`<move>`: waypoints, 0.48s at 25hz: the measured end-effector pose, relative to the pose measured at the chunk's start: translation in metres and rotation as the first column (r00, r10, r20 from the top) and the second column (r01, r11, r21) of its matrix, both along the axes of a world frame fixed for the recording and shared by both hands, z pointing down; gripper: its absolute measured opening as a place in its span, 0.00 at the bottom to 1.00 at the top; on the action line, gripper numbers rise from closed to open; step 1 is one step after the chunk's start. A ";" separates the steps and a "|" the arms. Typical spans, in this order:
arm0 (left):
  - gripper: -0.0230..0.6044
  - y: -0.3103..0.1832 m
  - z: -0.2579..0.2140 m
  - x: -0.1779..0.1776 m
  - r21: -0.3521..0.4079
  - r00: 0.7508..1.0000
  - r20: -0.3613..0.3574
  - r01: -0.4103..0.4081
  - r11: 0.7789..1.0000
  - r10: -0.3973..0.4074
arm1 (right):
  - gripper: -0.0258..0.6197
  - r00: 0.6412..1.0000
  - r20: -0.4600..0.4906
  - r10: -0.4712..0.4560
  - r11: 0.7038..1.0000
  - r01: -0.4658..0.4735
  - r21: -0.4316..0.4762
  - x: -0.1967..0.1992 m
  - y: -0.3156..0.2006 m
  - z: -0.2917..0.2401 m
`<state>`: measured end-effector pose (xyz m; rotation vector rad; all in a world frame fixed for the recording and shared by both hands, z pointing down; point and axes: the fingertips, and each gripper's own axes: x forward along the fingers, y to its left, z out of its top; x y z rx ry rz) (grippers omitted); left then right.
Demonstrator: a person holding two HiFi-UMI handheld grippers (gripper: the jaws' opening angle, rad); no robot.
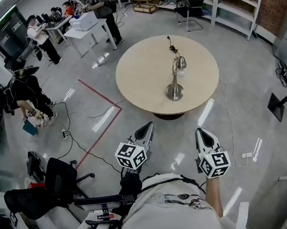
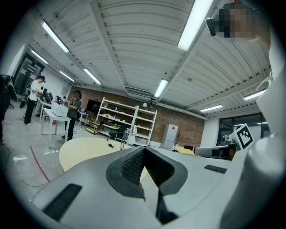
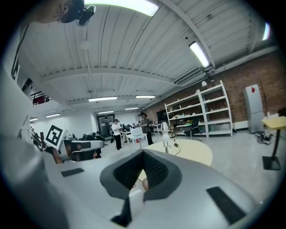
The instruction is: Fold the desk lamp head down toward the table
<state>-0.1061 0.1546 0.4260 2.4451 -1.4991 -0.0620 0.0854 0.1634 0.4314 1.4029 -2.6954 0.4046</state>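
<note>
Black-and-white marker cubes (image 1: 131,155) cap left hand-held gripper (image 1: 149,125) and right hand-held gripper (image 1: 200,130), both pressed together, far from desk lamp (image 1: 174,91).

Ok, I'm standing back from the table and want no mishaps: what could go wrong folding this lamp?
1. The desk lamp stands on a small round base; pushing its head down unsteadied might tip or slide it.
2. A thin cable lies on the floor right of the table; stepping in could snag it.
3. The left gripper and right gripper are shut; neither can grasp until opened.
</note>
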 end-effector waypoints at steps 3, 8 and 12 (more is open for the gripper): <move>0.03 -0.002 0.000 -0.003 -0.005 1.000 0.005 0.000 1.000 0.000 | 0.04 1.000 0.008 -0.008 1.000 0.008 -0.007 -0.005 -0.002 0.001; 0.03 -0.007 0.003 0.009 -0.008 1.000 0.028 0.003 1.000 -0.003 | 0.04 1.000 0.008 -0.025 1.000 0.025 -0.012 0.000 -0.007 0.003; 0.03 -0.009 0.014 0.030 -0.019 0.999 0.031 0.009 1.000 -0.008 | 0.04 0.999 0.010 -0.054 0.998 0.054 -0.028 0.012 -0.006 0.015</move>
